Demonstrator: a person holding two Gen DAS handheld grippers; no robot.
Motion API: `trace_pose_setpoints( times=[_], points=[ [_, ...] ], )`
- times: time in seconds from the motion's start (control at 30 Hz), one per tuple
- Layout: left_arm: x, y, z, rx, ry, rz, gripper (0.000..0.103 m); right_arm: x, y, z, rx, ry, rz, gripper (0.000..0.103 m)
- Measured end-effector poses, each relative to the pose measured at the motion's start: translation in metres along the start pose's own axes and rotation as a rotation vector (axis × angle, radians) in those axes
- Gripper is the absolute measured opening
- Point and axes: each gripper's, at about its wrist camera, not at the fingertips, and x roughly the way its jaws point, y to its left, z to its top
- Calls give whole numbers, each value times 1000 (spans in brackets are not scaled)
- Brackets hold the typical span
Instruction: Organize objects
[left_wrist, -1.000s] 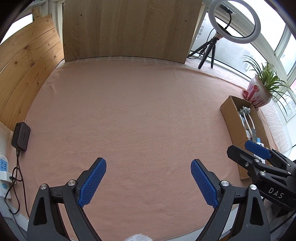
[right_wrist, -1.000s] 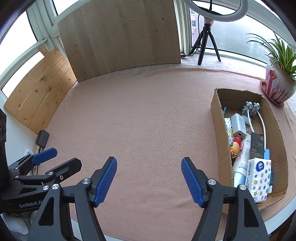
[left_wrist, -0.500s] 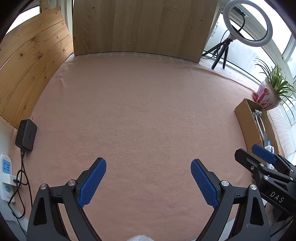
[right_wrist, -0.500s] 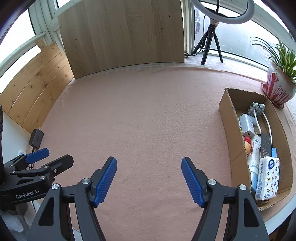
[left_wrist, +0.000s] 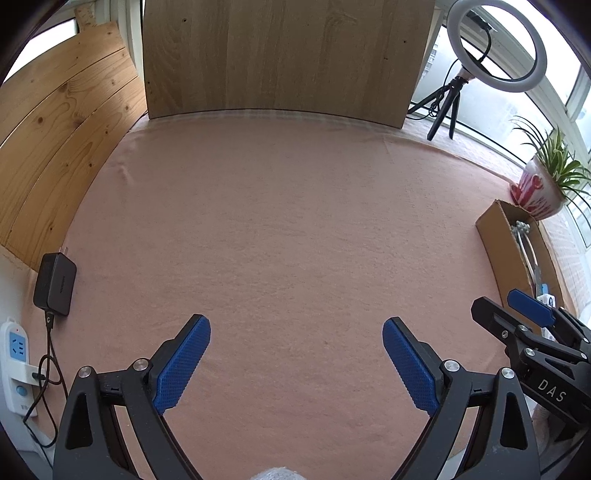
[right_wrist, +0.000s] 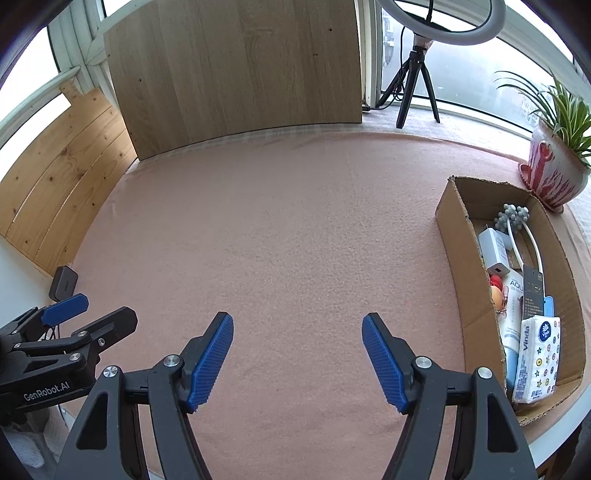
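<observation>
- Left gripper (left_wrist: 296, 354): blue ribbed fingers (left_wrist: 183, 363) spread wide apart with nothing between them, held over the pink cloth (left_wrist: 288, 229).
- Right gripper (right_wrist: 297, 350): blue fingers (right_wrist: 384, 363) likewise spread wide and empty, over the same cloth; in the left wrist view it shows at the near right, in front of the cardboard box (left_wrist: 496, 243).
- Cardboard box (right_wrist: 452, 258): the landmark, lying open-topped at the right edge of the cloth, well to the right of both grippers.
- Inside the box, near end: a tissue pack (right_wrist: 537, 360) printed with small stars and circles, beside a white tube (right_wrist: 513, 295) and a dark card (right_wrist: 533, 291).
- Inside the box, middle: a white charger (right_wrist: 495, 253) and a small red and orange toy (right_wrist: 496, 291).
- Inside the box, far end: a grey knobbed massager (right_wrist: 511, 218) with white handles.
- Beyond the box's far end: a potted plant (right_wrist: 554, 173) in a red and white pot.
- Far from the box, at the cloth's left edge: a black power adapter (left_wrist: 55, 282), its cable running to a white power strip (left_wrist: 16, 365).
- Behind the cloth: a wooden panel (left_wrist: 280, 55) and a ring light (left_wrist: 496, 40) on a tripod.
</observation>
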Motion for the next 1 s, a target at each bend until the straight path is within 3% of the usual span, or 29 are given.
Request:
trace_pose_setpoints(
  times=[1.0],
  points=[
    [17, -12, -1, -1, 35, -8, 96, 11, -7, 5, 4, -6, -46, 69]
  ],
)
